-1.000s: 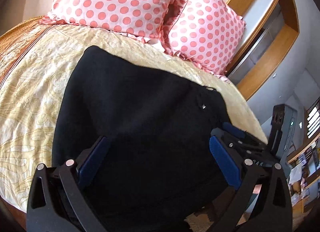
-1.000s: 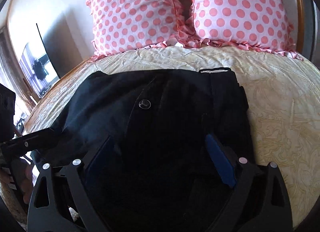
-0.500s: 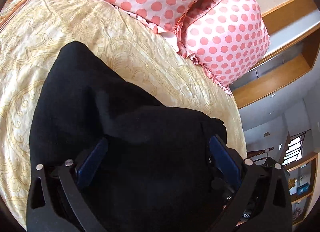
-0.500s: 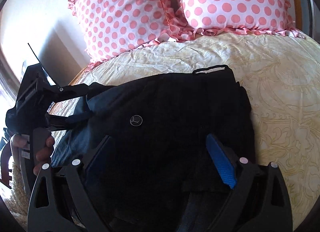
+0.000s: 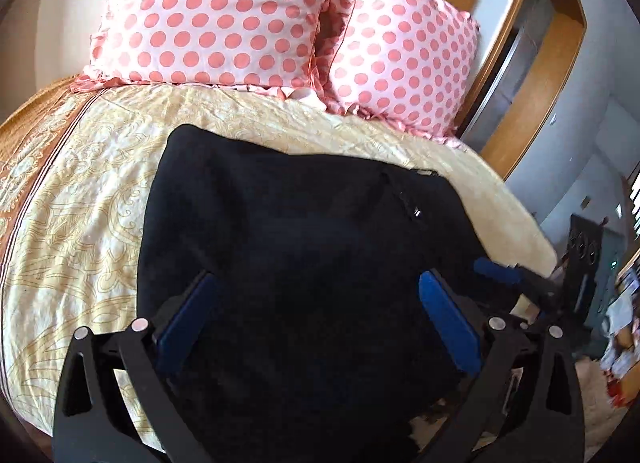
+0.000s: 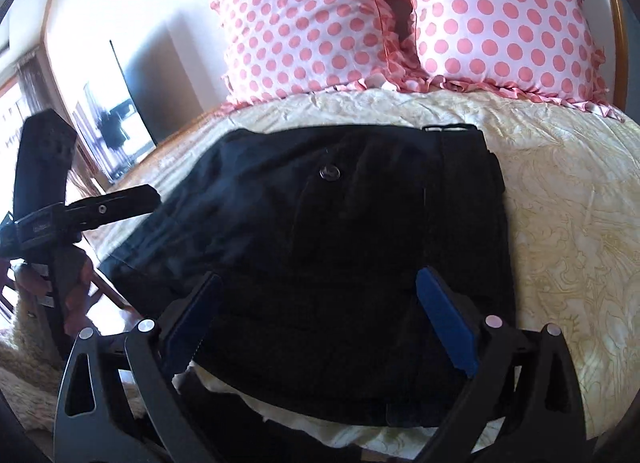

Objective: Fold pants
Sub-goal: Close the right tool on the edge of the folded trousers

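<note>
Black pants (image 5: 304, 247) lie folded in a compact block on the yellow patterned bedspread (image 5: 80, 199). My left gripper (image 5: 318, 319) hovers over their near edge, open, blue pads (image 5: 188, 323) wide apart with only flat cloth below. In the right wrist view the pants (image 6: 340, 231) show a button (image 6: 330, 172) and the waistband at the far side. My right gripper (image 6: 322, 323) is open over the near edge, nothing pinched. The left gripper (image 6: 148, 196) appears at the pants' left side, held by a hand (image 6: 76, 283). The right gripper (image 5: 498, 269) shows at the pants' right edge.
Two pink polka-dot pillows (image 5: 224, 11) (image 6: 500, 19) lean at the head of the bed. A wooden frame (image 5: 532, 75) stands to the right of the bed. A dark mirror or screen (image 6: 120, 119) leans on the wall at the left. The bed's right half (image 6: 572, 223) is bare bedspread.
The left gripper dipped forward over the pants half a second ago and has drawn back and left. The right gripper has pulled back a little, baring the pants' near edge.
</note>
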